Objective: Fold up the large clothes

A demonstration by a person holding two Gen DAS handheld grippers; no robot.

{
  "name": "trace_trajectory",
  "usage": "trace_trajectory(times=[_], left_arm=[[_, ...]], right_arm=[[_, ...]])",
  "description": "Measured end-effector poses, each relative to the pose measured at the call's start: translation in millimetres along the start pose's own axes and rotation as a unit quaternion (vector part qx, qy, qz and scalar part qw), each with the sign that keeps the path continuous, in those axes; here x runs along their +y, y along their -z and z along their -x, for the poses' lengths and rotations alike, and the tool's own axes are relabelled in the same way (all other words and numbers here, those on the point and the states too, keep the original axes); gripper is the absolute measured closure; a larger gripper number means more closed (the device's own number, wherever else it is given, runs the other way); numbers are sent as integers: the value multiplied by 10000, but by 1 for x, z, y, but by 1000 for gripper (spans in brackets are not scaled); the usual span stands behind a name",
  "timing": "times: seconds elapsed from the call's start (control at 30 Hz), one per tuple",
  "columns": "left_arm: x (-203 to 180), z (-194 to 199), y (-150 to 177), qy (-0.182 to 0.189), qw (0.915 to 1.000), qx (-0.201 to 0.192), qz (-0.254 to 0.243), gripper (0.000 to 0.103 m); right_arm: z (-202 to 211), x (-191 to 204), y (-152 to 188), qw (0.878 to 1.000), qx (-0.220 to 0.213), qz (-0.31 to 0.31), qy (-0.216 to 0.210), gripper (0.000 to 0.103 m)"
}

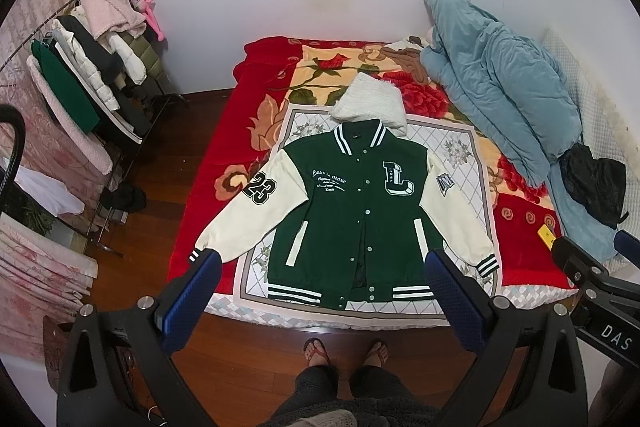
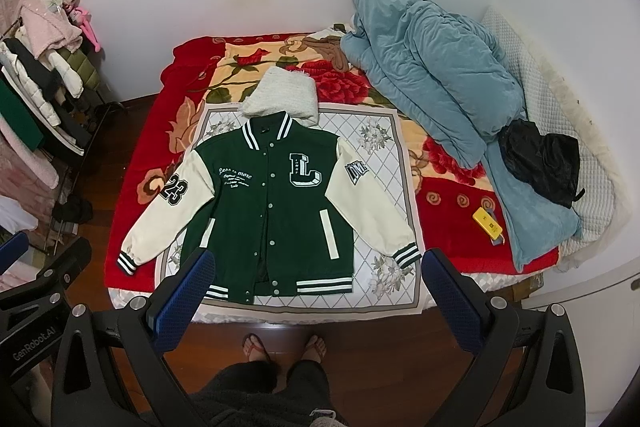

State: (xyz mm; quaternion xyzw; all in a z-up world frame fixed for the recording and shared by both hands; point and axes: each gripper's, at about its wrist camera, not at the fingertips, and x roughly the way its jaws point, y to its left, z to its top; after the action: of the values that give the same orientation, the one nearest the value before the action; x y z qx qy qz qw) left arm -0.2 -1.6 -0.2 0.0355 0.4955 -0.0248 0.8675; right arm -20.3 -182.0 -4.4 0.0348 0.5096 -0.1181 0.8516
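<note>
Left wrist view: green varsity jacket with cream sleeves (image 1: 352, 211) lies flat, front up, snapped shut, on a white quilted floral mat (image 1: 460, 147) over the red rose-print blanket (image 1: 240, 99) on the bed. A folded white knit garment (image 1: 370, 103) touches the collar. Left gripper (image 1: 323, 277) hangs above the hem, blue pads wide apart, holding nothing.

Right wrist view: right gripper (image 2: 318, 275) likewise spread and empty, above the hem near the right-hand cuff. Crumpled blue quilt (image 2: 432, 75) and yellow rectangular gadget (image 2: 488, 225) sit well apart from the jacket.

Risks, judged: thick cuffs may slip from the pads; dragging a sleeve could rumple the mat or shift the knit garment.
</note>
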Motion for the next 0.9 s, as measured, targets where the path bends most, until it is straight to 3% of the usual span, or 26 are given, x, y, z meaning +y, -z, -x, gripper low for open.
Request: trace_trajectory(times=[0.9], left_arm=[[2, 3, -1, 8, 10000, -13, 8, 0]], right_arm=[[1, 0, -2, 10000, -8, 8, -5, 0]])
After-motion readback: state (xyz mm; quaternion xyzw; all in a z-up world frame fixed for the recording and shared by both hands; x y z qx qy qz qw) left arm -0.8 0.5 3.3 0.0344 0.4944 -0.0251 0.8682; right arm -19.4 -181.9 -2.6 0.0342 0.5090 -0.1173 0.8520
